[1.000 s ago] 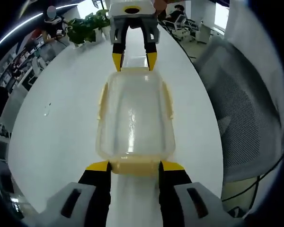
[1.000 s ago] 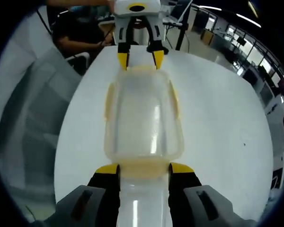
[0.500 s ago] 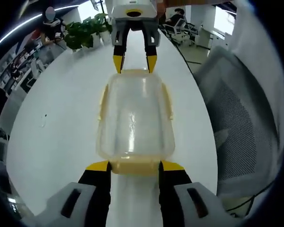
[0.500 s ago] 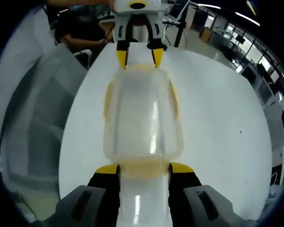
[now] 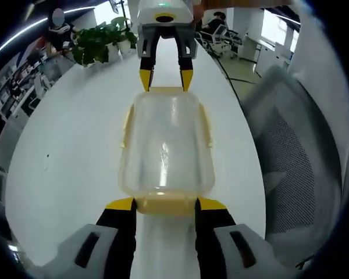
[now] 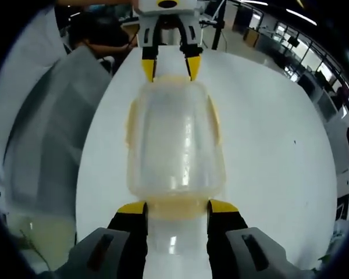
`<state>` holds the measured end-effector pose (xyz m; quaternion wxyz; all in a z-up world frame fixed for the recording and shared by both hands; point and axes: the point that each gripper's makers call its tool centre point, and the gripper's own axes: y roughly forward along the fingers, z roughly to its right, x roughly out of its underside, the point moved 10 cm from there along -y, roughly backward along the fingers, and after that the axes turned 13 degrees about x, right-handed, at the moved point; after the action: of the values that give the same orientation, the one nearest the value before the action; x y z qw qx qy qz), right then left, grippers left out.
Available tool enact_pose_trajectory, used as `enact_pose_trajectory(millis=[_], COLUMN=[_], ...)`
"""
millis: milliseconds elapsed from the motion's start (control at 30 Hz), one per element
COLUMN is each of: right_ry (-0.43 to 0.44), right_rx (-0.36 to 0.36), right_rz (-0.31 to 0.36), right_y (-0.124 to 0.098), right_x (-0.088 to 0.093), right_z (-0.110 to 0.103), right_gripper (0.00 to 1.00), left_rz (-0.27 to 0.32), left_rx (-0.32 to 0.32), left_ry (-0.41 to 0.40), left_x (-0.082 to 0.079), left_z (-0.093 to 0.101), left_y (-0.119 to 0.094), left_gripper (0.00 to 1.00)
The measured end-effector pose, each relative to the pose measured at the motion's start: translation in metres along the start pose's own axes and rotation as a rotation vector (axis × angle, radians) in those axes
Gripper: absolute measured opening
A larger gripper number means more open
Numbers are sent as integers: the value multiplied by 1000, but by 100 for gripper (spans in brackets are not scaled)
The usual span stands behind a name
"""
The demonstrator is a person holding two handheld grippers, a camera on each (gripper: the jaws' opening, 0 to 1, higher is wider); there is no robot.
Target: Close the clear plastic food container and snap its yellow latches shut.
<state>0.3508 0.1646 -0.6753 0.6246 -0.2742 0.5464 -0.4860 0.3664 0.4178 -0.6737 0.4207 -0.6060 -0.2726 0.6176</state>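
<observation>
The clear plastic container (image 5: 166, 145) lies lengthwise between my two grippers, above the white table (image 5: 75, 145). Its lid is on. Pale yellow latches (image 5: 127, 125) run along both long sides, and whether they are snapped down I cannot tell. My left gripper (image 5: 166, 204) is shut on the near end latch in the left gripper view. The right gripper (image 5: 165, 81) grips the far end there. In the right gripper view the container (image 6: 175, 139) is seen from the other end: my right gripper (image 6: 177, 207) holds the near end latch and the left gripper (image 6: 170, 70) holds the far one.
A grey mesh office chair (image 5: 291, 145) stands close beside the table edge; it is also the chair (image 6: 46, 133) in the right gripper view. A potted plant (image 5: 99, 43) stands at the table's far end. A person sits behind the table (image 6: 267, 133).
The container keeps its place between both grippers while table, chair and plant slide behind it. Grippers and container have moved together along the table. Both grips are unchanged.
</observation>
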Motion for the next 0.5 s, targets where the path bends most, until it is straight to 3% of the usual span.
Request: enact_pose_trajectory(millis=[500], right_ry=[12], right_rx=[1], right_rz=[-27], right_y=[-11], right_x=[42], right_z=[4], right_gripper=[38], left_rz=[7], left_rx=[13], left_ry=[9], left_x=[-35], left_z=[-9], left_y=[26], left_gripper=[38])
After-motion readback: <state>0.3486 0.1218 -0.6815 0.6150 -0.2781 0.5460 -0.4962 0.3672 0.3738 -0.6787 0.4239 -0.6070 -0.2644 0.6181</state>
